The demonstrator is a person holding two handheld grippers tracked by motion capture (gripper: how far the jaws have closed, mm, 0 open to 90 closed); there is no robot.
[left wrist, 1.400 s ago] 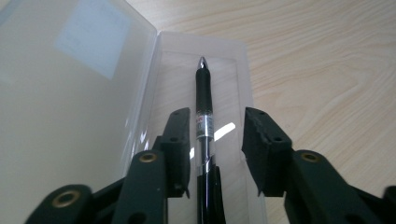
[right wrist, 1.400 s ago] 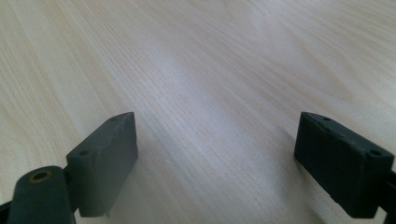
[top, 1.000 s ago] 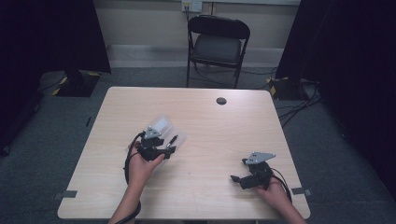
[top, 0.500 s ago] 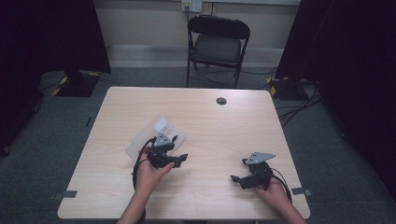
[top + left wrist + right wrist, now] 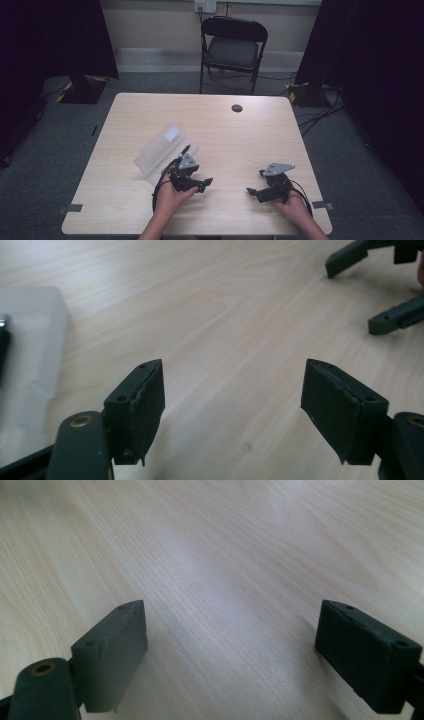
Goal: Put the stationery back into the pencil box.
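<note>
While both claws rest spread wide and empty on the surface (image 5: 125,200), a clear plastic case (image 5: 162,150) lies just beyond the left claw (image 5: 200,182), its long axis running diagonally away; the right claw (image 5: 256,189) sits well apart.

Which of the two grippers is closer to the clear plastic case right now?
The left gripper. It sits just beside the clear plastic case, which lies at the table's left-centre. The right gripper rests further off, near the right edge.
</note>
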